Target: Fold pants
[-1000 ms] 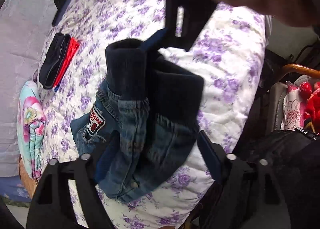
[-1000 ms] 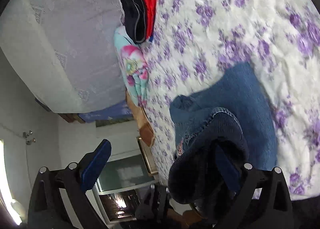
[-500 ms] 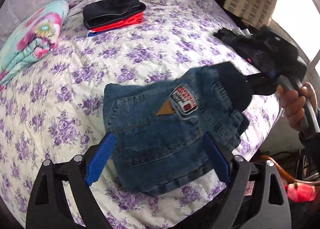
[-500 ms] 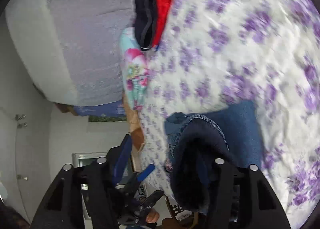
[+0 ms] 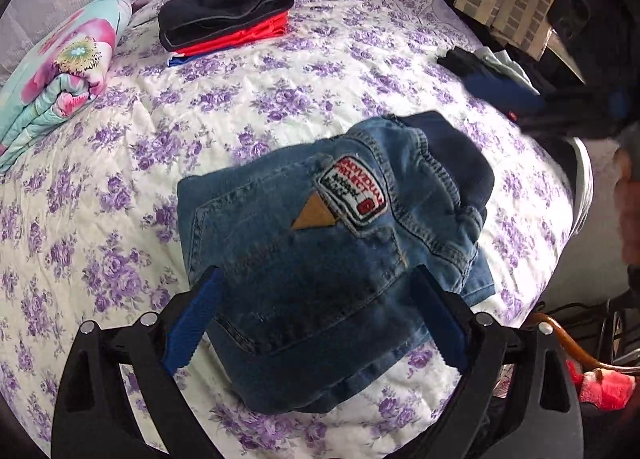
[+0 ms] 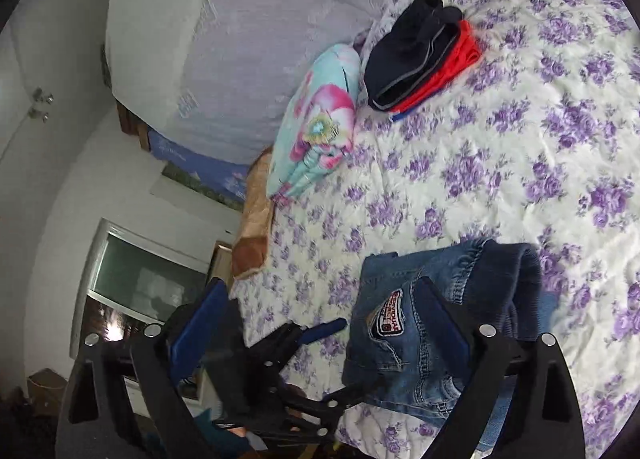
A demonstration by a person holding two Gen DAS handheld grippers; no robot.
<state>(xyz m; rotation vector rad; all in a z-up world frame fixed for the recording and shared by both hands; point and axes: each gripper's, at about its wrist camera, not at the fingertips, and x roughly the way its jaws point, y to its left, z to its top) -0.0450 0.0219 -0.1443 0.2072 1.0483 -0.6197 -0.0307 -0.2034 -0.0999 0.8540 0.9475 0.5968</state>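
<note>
Small folded blue denim pants (image 5: 320, 243) with a red-and-white patch and a dark knit waistband lie on the floral bedspread (image 5: 280, 83). My left gripper (image 5: 316, 323) is open, its blue-padded fingers (image 5: 192, 319) astride the near edge of the pants. My right gripper (image 6: 320, 319) is open and empty, above the bed edge, with the pants (image 6: 404, 339) behind its right finger. The left gripper shows in the right wrist view (image 6: 320, 333). The right gripper appears blurred in the left wrist view (image 5: 520, 99).
A stack of folded dark and red clothes (image 5: 224, 19) lies at the far side of the bed. A rolled floral blanket (image 5: 60, 71) lies at the left. Dark clothing (image 5: 480, 63) lies at the right edge. A lilac wall cloth (image 6: 240, 39) hangs behind.
The pants went from hanging between both grippers to lying folded on the bed. My right gripper let go of the waistband and drew away. My left gripper opened over the pants.
</note>
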